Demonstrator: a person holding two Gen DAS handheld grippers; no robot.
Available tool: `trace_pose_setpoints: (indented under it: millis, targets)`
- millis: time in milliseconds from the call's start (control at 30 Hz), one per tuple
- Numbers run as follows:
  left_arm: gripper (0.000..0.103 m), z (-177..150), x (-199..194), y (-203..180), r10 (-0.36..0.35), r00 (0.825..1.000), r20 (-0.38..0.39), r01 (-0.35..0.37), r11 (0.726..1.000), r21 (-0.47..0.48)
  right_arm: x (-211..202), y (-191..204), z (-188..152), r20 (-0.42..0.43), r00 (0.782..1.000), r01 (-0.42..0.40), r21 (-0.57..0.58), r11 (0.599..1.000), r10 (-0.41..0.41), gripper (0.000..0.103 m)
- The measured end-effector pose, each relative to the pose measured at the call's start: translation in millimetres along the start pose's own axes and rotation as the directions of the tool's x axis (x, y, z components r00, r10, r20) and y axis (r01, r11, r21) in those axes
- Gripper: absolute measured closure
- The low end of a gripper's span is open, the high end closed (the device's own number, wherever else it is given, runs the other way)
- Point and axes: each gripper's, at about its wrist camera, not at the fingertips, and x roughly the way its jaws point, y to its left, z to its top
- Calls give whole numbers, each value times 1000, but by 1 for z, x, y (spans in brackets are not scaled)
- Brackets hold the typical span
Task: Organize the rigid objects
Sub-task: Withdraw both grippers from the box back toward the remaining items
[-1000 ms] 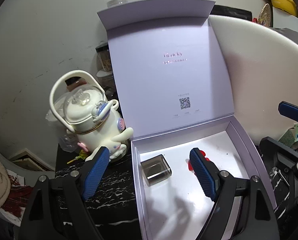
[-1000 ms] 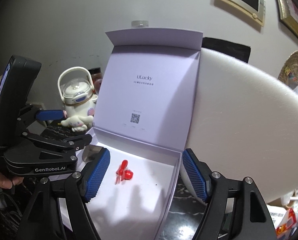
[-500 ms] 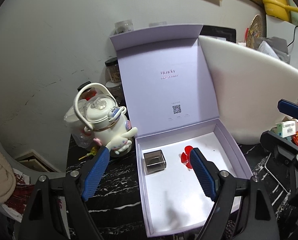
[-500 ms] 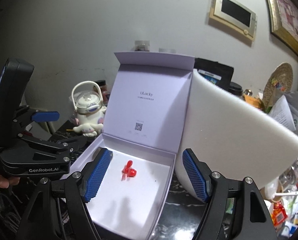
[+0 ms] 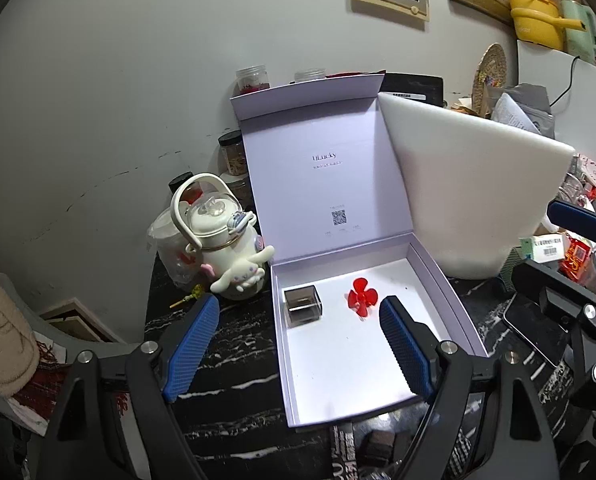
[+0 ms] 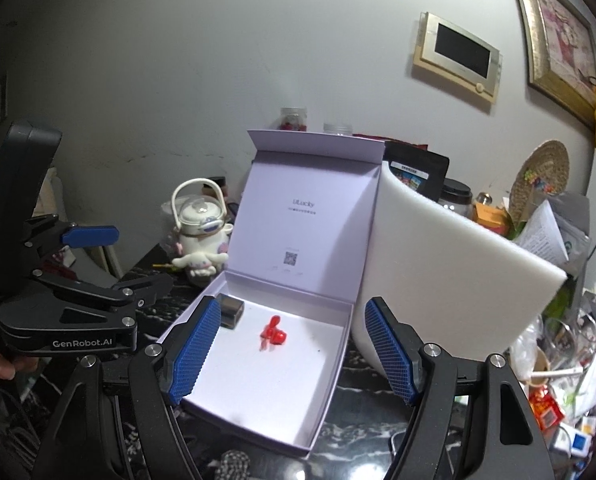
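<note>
An open lilac gift box point(image 5: 453, 296) point(image 6: 329, 364) lies on the black marble table with its lid standing up. Inside it sit a dark clear cube point(image 5: 302, 305) point(image 6: 230, 309) at the back left and a small red propeller point(image 5: 362, 297) point(image 6: 273, 331) in the middle. My left gripper point(image 5: 299, 346) is open and empty, held back above the box's near half. My right gripper point(image 6: 292, 354) is open and empty, also pulled back over the box front.
A white character kettle point(image 5: 222, 240) point(image 6: 202, 236) stands left of the box. A large white foam slab point(image 5: 469, 196) point(image 6: 449, 280) leans at its right. Jars stand behind the box, clutter point(image 6: 557, 380) lies at the right, and dark cubes point(image 5: 381, 442) lie near the front edge.
Both grippers have drawn back and up from the box, so it looks smaller and more of the wall shows. The cube and propeller have stayed in place.
</note>
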Motion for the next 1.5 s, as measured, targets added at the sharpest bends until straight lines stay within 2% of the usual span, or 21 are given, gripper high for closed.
trace_pose_setpoints:
  millis: [267, 833, 1100, 1500]
  targets:
    - [20, -21, -21, -7, -8, 1000, 3, 8, 1000, -6, -22, 8, -17, -3, 1000, -2, 1, 1000, 2, 27]
    - [20, -79, -45, -18, -26, 999, -47, 24, 999, -26, -49, 24, -65, -43, 999, -22, 17, 1000, 23, 27]
    - [20, -111, -40, -19, -43, 994, -104, 38, 998, -46, -47, 28, -97, -92, 995, -26, 40, 999, 30, 27]
    - [20, -146, -35, -13, -53, 989, -140, 35, 991, -127, -43, 29, -128, -138, 989, -39, 72, 997, 49, 27]
